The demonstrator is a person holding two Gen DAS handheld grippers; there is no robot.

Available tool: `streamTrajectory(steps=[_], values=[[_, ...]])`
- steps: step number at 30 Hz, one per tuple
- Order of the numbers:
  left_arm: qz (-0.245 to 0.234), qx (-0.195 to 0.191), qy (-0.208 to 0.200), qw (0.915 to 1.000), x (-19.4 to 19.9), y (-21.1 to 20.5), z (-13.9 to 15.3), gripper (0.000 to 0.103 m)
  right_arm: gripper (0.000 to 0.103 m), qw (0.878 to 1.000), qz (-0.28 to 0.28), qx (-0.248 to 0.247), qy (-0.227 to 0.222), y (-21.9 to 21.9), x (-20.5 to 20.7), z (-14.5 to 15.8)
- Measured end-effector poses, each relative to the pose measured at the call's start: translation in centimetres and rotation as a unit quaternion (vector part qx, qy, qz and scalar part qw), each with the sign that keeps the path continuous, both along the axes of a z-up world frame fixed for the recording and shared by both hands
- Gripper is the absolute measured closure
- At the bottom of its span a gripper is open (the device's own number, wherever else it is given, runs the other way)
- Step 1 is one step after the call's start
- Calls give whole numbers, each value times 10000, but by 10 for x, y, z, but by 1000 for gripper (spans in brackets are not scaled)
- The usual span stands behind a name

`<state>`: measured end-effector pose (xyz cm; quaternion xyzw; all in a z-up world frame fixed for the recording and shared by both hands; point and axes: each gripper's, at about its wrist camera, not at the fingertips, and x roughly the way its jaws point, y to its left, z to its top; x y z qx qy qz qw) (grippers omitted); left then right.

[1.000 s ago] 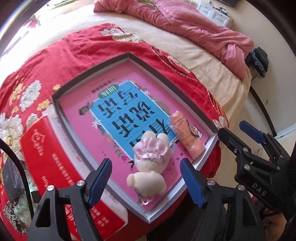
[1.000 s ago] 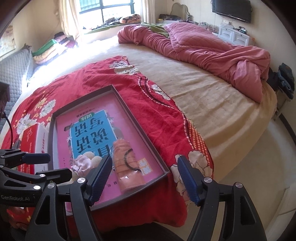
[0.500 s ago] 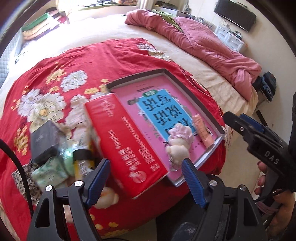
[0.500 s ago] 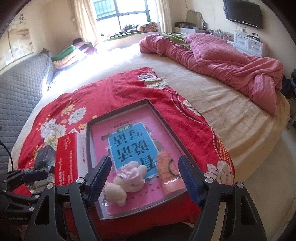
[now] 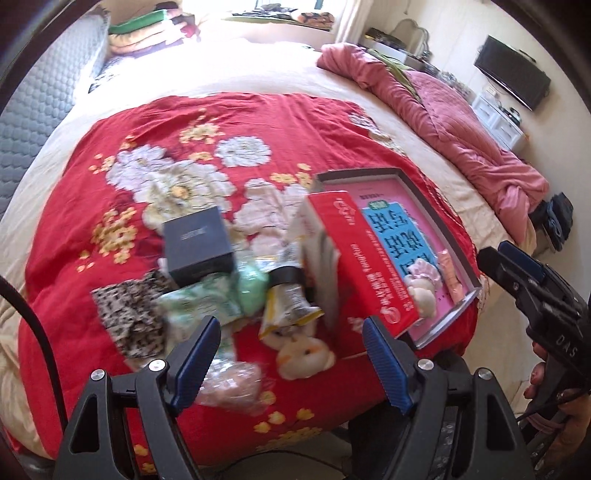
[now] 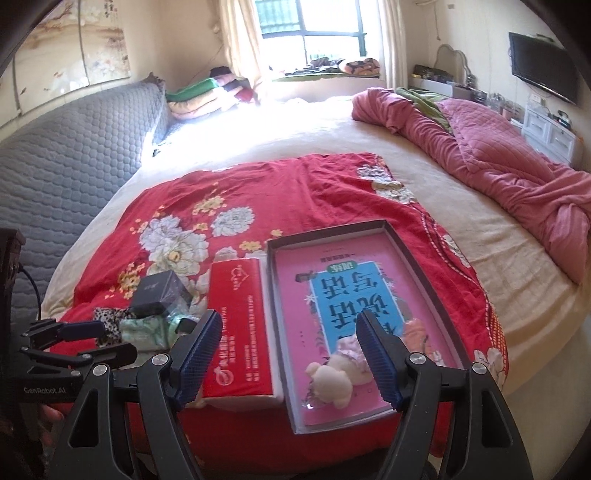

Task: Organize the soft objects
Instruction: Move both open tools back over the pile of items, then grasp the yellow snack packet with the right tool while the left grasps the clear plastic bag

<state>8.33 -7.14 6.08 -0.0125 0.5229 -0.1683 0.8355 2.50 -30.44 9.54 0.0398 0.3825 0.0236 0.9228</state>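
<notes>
both grippers gape wide with nothing between their fingers. ahead of my left gripper i see a heap of soft pieces, a cream plush nearest. beyond my right gripper, a pink-bowed plush and a peach roll lie in the tray.

A lived-in home bedroom.

A large bed with cream sheets fills the room. On it lie a rumpled pink quilt and a red flowered cloth. Beyond the bed, a curtained window lights folded blankets; to the bed's right hangs a wall television above white drawers.
</notes>
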Motion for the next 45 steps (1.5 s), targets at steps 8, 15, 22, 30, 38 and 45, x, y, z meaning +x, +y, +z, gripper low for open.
streamTrajectory(steps=[8, 15, 22, 30, 38, 45], values=[[611, -8, 137, 9980, -3, 61, -12, 24, 27, 9969, 766, -151, 69, 60, 1, -10], [837, -15, 465, 9954, -11, 86, -39, 24, 27, 9917, 1229, -309, 226, 92, -3, -27], [810, -78, 828, 9932, -20, 85, -74, 24, 27, 9856, 1523, -579, 451, 113, -9, -49], [878, -239, 1211, 9885, -16, 80, -106, 25, 27, 9831, 1571, -764, 541, 119, 1, -58], [882, -373, 1354, 9862, -5, 70, -124, 24, 27, 9821, 1470, -714, 942, 129, 33, -68], [858, -595, 1404, 9846, 0, 67, -133, 22, 27, 9786, 1251, -617, 1515, 144, 74, -84]])
